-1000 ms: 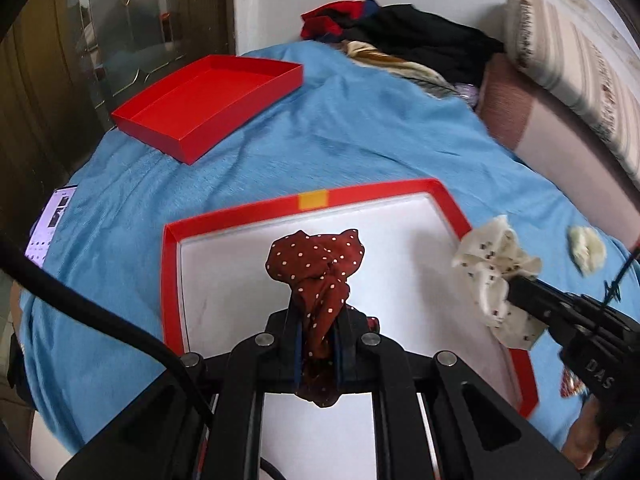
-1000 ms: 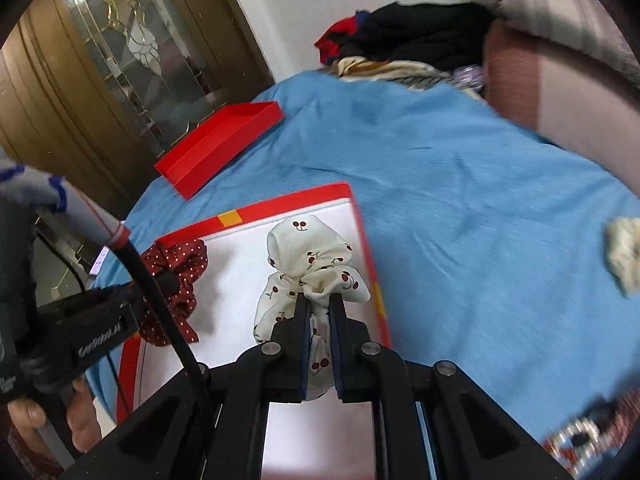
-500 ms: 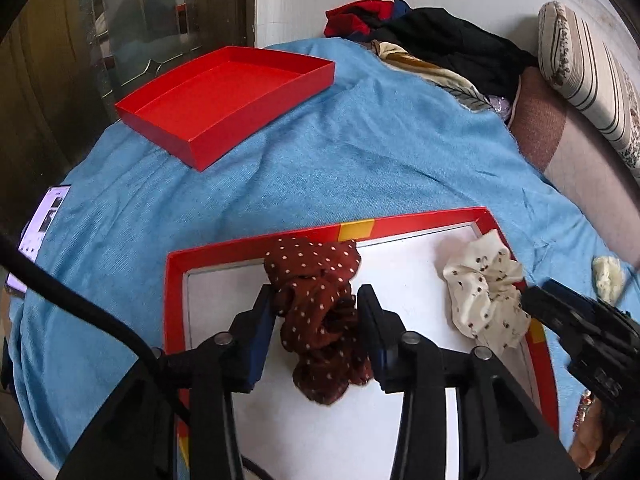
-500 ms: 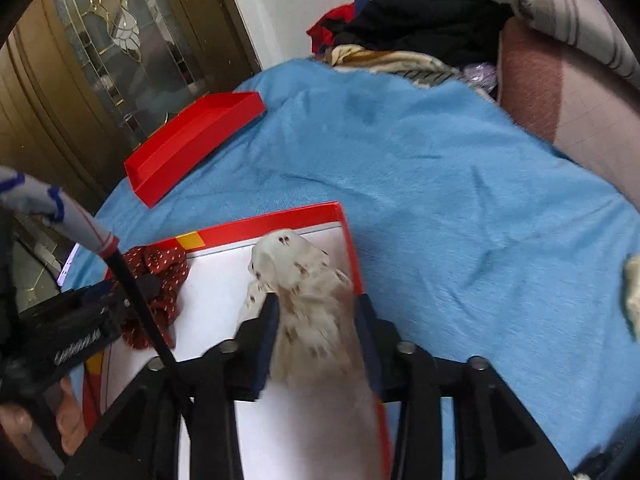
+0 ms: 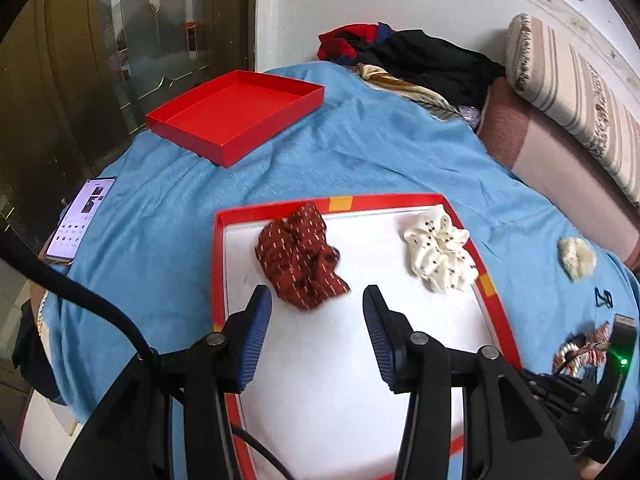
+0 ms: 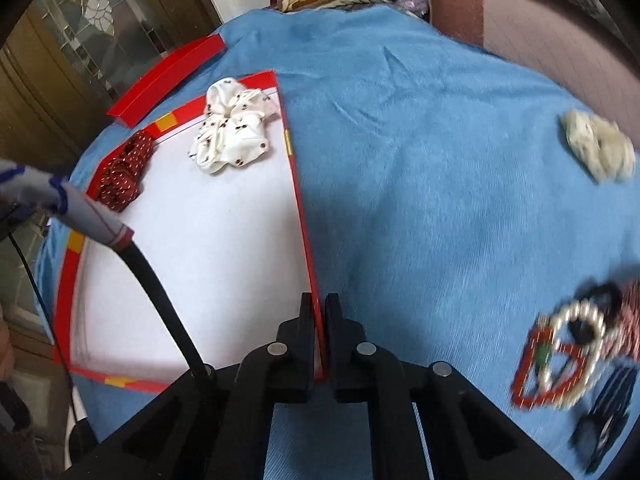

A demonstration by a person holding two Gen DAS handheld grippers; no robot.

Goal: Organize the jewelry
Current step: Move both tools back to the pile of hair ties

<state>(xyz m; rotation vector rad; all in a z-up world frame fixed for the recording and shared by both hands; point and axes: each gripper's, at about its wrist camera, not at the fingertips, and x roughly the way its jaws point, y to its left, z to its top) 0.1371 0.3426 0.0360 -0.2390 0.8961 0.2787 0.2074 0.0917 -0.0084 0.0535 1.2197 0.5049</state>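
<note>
While both scrunchies lie loose inside the shallow red-rimmed box with a white floor (image 5: 218, 264), neither gripper holds anything. The left gripper (image 5: 317, 334) hangs just above the near half of the box with its jaws spread wide, the dark red dotted fabric scrunchie (image 5: 301, 261) resting free just beyond its fingertips, toward the far left corner. The cream scrunchie with small dark cherry prints (image 5: 439, 254) sits at the far right corner, against the rim. The right gripper (image 6: 319, 312) appears nearly closed, its fingers straddling the right rim of the box in its view; whether they touch the rim cannot be told.

On the blue bedspread (image 6: 420, 168) to the right of the box, a fluffy pale cream scrunchie (image 6: 599, 150) lies well apart, and nearer sits a blurred heap of jewelry with a pearl-like ring and red bead strands (image 6: 568, 360). An empty red box lid (image 5: 236, 114) rests at the far left, and a lit phone (image 5: 78, 220) lies at the left edge.

These pieces are probably light. The scrunchies are soft and would crush under a pinch across a bunched fold. The beaded items look slippery and tangle-prone, likely best pinched across a single strand.
</note>
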